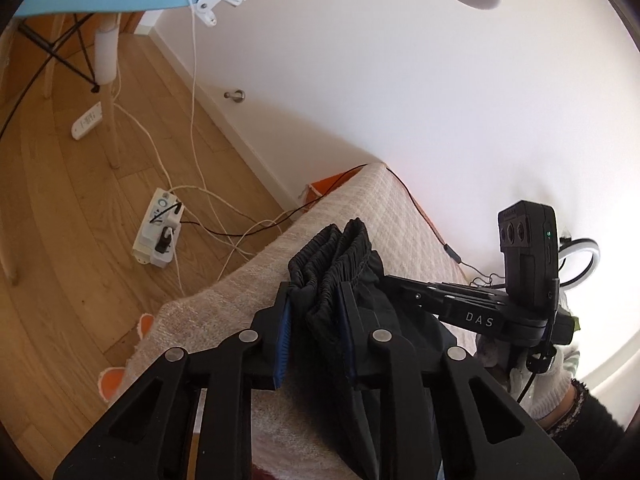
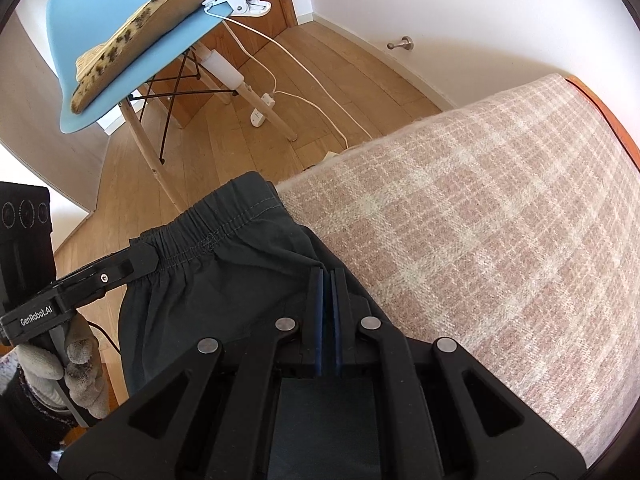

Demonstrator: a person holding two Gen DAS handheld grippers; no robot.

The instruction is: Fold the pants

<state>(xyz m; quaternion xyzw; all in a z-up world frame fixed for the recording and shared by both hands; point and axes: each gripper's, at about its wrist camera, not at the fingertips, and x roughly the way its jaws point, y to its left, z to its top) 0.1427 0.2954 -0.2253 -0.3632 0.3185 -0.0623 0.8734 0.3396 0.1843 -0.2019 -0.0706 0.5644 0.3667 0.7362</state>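
Dark charcoal fabric pants with a gathered elastic waistband (image 2: 208, 240) are held up at the near edge of the bed, over a beige-and-cream plaid woven blanket (image 2: 500, 220). The waistband runs roughly left to right between the two grippers; the legs hang down below it, so the long axis looks near vertical, though the lower part is hidden behind the gripper bodies.

Left gripper (image 1: 316, 300): blue-padded fingers pinch a thick bunch of the waistband, with several folds stacked between them. Right gripper (image 2: 327, 284): pads pressed almost together on a thin fold of the cloth on the blanket side. Both grippers sit on the same garment, near each other. Gloved left hand (image 2: 64, 368) wraps its handle.

Around: a light-blue plastic chair with wooden legs (image 2: 116, 40) stands on the oak plank floor (image 2: 320, 80), carrying a leopard-print cushion (image 2: 132, 36) and a white clip-on lamp clamp (image 2: 240, 0). A white power strip with plugs and cords (image 1: 160, 228) lies on the floor beside the bed. Nothing lies on the blanket next to the pants.
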